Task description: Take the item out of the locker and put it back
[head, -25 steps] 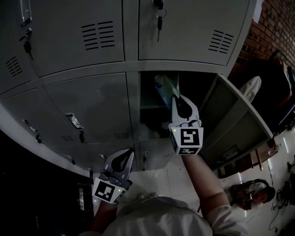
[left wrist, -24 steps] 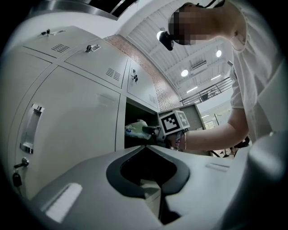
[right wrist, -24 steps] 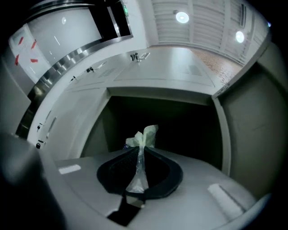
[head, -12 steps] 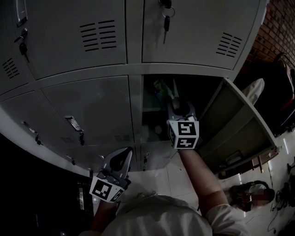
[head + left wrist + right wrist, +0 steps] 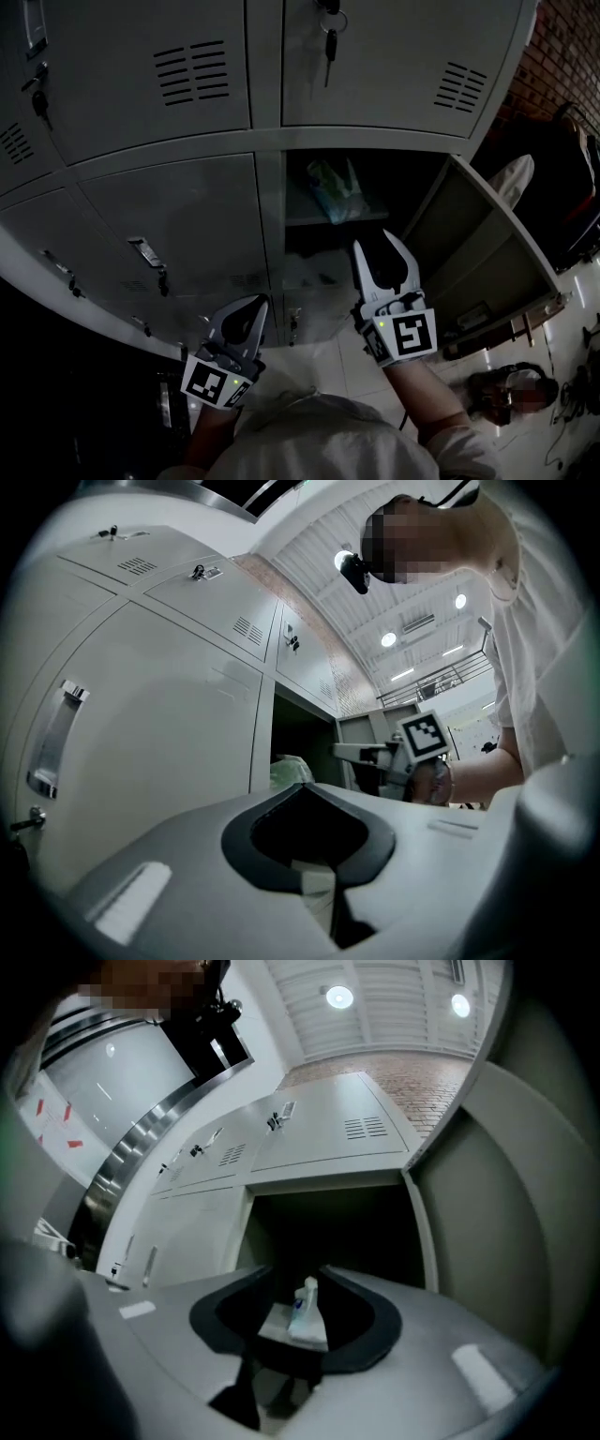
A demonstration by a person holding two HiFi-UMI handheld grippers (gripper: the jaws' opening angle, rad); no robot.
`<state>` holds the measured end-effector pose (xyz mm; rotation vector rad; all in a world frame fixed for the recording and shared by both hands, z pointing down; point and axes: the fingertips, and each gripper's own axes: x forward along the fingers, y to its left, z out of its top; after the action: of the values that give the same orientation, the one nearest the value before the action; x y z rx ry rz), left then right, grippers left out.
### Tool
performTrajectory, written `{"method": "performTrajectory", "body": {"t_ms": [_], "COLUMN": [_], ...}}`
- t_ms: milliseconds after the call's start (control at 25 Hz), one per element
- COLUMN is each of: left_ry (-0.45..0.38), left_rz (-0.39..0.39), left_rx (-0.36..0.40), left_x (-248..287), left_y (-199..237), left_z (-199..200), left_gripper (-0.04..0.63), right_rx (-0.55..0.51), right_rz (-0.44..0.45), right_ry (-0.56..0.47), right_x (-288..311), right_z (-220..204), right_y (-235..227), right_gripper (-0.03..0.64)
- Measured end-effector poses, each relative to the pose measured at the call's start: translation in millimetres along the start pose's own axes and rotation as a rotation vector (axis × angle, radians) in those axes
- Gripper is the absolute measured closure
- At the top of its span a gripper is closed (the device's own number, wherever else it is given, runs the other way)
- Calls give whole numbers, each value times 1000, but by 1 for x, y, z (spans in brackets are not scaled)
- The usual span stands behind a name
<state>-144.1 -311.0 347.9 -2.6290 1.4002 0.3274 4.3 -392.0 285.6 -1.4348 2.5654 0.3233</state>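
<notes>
The item, a pale greenish plastic packet (image 5: pixel 336 187), stands on the shelf inside the open locker (image 5: pixel 302 221). My right gripper (image 5: pixel 382 246) hangs in front of and below that shelf, outside the compartment; its jaws are opening and nothing is between them. In the right gripper view the packet (image 5: pixel 305 1314) shows small and far off through the gap of the right gripper (image 5: pixel 298 1271). My left gripper (image 5: pixel 258 306) stays low at the left, shut and empty, pointing at the closed lower doors. From the left gripper view, beyond the left gripper (image 5: pixel 300 789), the packet (image 5: pixel 289 769) peeks from the opening.
The locker's door (image 5: pixel 478 244) swings out to the right of my right gripper. Keys (image 5: pixel 328 33) hang from the closed door above. A closed locker with a handle (image 5: pixel 150 248) sits at the left. Brick wall and dark clutter (image 5: pixel 562 141) lie at the far right.
My right gripper has drawn back out of the locker toward the person and its jaws have parted. The packet stays on the shelf. The left gripper has barely moved.
</notes>
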Motion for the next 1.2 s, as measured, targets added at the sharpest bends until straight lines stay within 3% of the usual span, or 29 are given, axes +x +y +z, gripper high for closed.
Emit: {"method": "performTrajectory", "body": {"t_ms": [160,400,800,960,1200], "left_ry": [13,40,83,79,114], "left_rz": [-6,-12,-42,8,72], "left_rx": [8,35,50,43,54], "left_x": [-4,-17,-56,-85,-135], "left_y": [-5,-16,-79,-117,-184], "left_z": [-2,-8,-11,-6,-6], "left_gripper": [597,597,597,597,597], "right_rx": [23,-81,-44,21,35], "right_rz": [28,62,66,87,137], "right_ry": [84,162,150,157,174], "right_x": [-49,-80,-146,-202,-288], "right_z": [-42,-67,-52,-40,-17], "right_y": [25,56,80,87,102], "right_gripper": [619,618,618,618,618]}}
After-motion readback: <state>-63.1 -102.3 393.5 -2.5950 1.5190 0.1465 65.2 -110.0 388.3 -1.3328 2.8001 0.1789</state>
